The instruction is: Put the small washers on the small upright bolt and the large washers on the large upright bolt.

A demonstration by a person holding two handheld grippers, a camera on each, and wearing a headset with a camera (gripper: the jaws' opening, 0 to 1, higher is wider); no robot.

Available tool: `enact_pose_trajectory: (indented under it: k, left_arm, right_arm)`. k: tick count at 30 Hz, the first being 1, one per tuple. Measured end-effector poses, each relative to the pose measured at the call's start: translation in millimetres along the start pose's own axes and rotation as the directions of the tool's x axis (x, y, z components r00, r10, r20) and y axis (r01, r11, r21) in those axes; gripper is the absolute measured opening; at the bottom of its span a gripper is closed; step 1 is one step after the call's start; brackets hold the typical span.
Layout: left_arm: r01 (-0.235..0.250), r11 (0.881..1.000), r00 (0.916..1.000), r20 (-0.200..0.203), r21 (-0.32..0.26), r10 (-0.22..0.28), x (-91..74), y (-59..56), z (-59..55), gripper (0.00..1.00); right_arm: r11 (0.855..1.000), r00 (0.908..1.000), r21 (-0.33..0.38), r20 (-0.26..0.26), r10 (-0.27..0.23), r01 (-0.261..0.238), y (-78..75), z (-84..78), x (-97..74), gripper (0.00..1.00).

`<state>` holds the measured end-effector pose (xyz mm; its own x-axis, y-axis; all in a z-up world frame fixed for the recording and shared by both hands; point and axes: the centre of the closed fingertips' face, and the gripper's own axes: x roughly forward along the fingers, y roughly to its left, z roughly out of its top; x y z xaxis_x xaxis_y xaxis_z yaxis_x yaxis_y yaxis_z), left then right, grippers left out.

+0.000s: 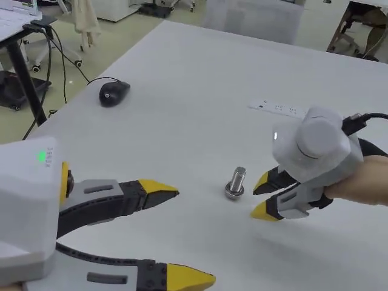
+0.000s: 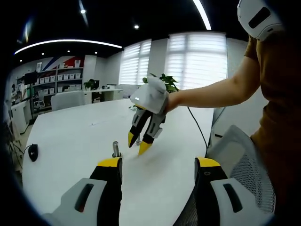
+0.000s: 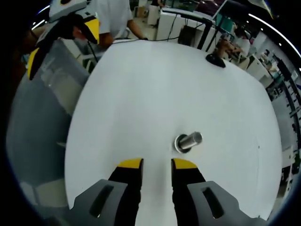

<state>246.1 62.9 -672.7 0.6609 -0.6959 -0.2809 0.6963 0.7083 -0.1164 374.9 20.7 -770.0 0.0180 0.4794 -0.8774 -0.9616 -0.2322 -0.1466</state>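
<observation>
Nearby, mouse (image 1: pixel 113 93) beyond upright bolt (image 1: pixel 236 183).

Grey left gripper (image 1: pixel 194 236) and right gripper (image 1: pixel 256 199), black fingers (image 1: pixel 130 194) tipped yellow (left one's light green), brown sleeve (image 2: pixel 268 61), white headset (image 2: pixel 256 16).

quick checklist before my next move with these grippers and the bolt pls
1. The bolt stands upright on the table: ok.
2. The right gripper is open with nothing between its jaws: ok.
3. The left gripper is open wide and empty: ok.
4. Bare table lies between the right gripper and the bolt: ok.
5. Whether the ring at the bolt's base is a washer or the bolt's head: cannot tell.
6. Where the loose washers and the second bolt are: cannot tell.
</observation>
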Motion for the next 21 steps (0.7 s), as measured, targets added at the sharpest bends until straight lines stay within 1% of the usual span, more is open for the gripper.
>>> enact_pose_trajectory:
  k: [1, 2, 4, 5, 6, 7, 9, 10, 11, 12, 13, 14, 15, 17, 18, 19, 20, 21]
  left_arm:
    - [0.010, 1.000, 0.9999, 0.000, 0.003, -0.010, 2.2, -1.6, 1.1, 0.62]
    - [0.018, 1.000, 0.9998, -0.001, 0.003, -0.018, 3.8, -2.7, 1.6, 0.62]
    - [0.039, 0.999, 0.9993, -0.001, 0.007, -0.039, 7.9, -5.8, 2.7, 0.62]
    - [0.045, 0.999, 0.9990, 0.002, 0.003, -0.045, 9.7, -6.6, 3.5, 0.62]
    - [0.057, 0.998, 0.9984, 0.005, 0.004, -0.057, 12.1, -8.8, 4.9, 0.62]
    - [0.066, 0.998, 0.9978, 0.007, 0.005, -0.066, 13.8, -10.3, 5.7, 0.62]
    - [0.088, 0.996, 0.9960, 0.013, 0.000, -0.088, 18.0, -13.4, 7.2, 0.62]
    - [0.099, 0.995, 0.9949, 0.016, 0.002, -0.099, 20.3, -15.4, 8.2, 0.62]
    - [0.106, 0.994, 0.9942, 0.015, 0.005, -0.106, 21.7, -16.6, 8.8, 0.62]
    - [0.117, 0.993, 0.9930, 0.019, 0.005, -0.117, 23.5, -18.3, 9.8, 0.62]
    - [0.126, 0.992, 0.9918, 0.020, 0.005, -0.126, 24.6, -19.9, 10.4, 0.62]
    - [0.133, 0.991, 0.9909, 0.022, 0.007, -0.133, 25.6, -21.2, 11.1, 0.62]
    - [0.142, 0.990, 0.9896, 0.025, 0.005, -0.142, 26.6, -22.6, 11.9, 0.62]
    - [0.156, 0.988, 0.9873, 0.030, 0.005, -0.156, 27.7, -25.3, 12.8, 0.62]
    - [0.160, 0.987, 0.9867, 0.029, 0.006, -0.160, 27.7, -25.5, 12.3, 0.62]
    - [0.162, 0.987, 0.9864, 0.028, 0.006, -0.162, 27.6, -25.4, 11.7, 0.62]
    - [0.164, 0.986, 0.9860, 0.027, 0.007, -0.164, 27.5, -25.7, 11.3, 0.62]
    - [0.170, 0.985, 0.9850, 0.031, 0.007, -0.170, 27.4, -27.4, 11.5, 0.62]
  right_arm:
    - [1.000, 1.0000, 0.003, 0.008, -0.005, 0.005, 3.8, -0.8, -2.8, 0.25]
    - [1.000, 0.9992, 0.010, 0.028, -0.027, 0.027, 7.3, -0.8, -7.0, 0.25]
    - [0.999, 0.9968, 0.021, 0.060, -0.052, 0.051, 12.4, -0.3, -12.2, 0.25]
    - [0.997, 0.9951, 0.043, 0.073, -0.066, 0.063, 16.7, -2.4, -16.2, 0.25]
    - [0.996, 0.9934, 0.050, 0.086, -0.076, 0.072, 19.0, -3.4, -18.6, 0.25]
    - [0.994, 0.9890, 0.060, 0.115, -0.094, 0.087, 22.7, -3.4, -22.1, 0.24]
    - [0.990, 0.9832, 0.089, 0.137, -0.121, 0.109, 26.2, -6.1, -27.2, 0.25]
    - [0.991, 0.9814, 0.088, 0.152, -0.117, 0.105, 30.7, -7.0, -29.7, 0.25]
    - [0.986, 0.9712, 0.115, 0.191, -0.143, 0.122, 32.9, -5.5, -33.9, 0.25]
    - [0.982, 0.9684, 0.142, 0.200, -0.149, 0.122, 35.7, -7.2, -36.1, 0.25]
    - [0.984, 0.9613, 0.145, 0.239, -0.137, 0.104, 42.6, -5.6, -39.6, 0.26]
    - [0.986, 0.9498, 0.140, 0.284, -0.132, 0.095, 47.2, -1.2, -42.8, 0.26]
    - [0.980, 0.9371, 0.177, 0.318, -0.145, 0.091, 51.5, 0.2, -47.3, 0.26]
    - [0.977, 0.9278, 0.206, 0.349, -0.131, 0.061, 59.8, -0.5, -50.7, 0.27]
    - [0.976, 0.9137, 0.211, 0.382, -0.139, 0.060, 63.5, 0.7, -53.8, 0.28]
    - [0.974, 0.9020, 0.221, 0.407, -0.145, 0.057, 65.8, 1.5, -56.2, 0.29]
    - [0.967, 0.8888, 0.253, 0.436, -0.142, 0.030, 71.1, 1.7, -59.0, 0.30]
    - [0.964, 0.8788, 0.266, 0.455, -0.144, 0.021, 73.5, 1.7, -61.1, 0.31]
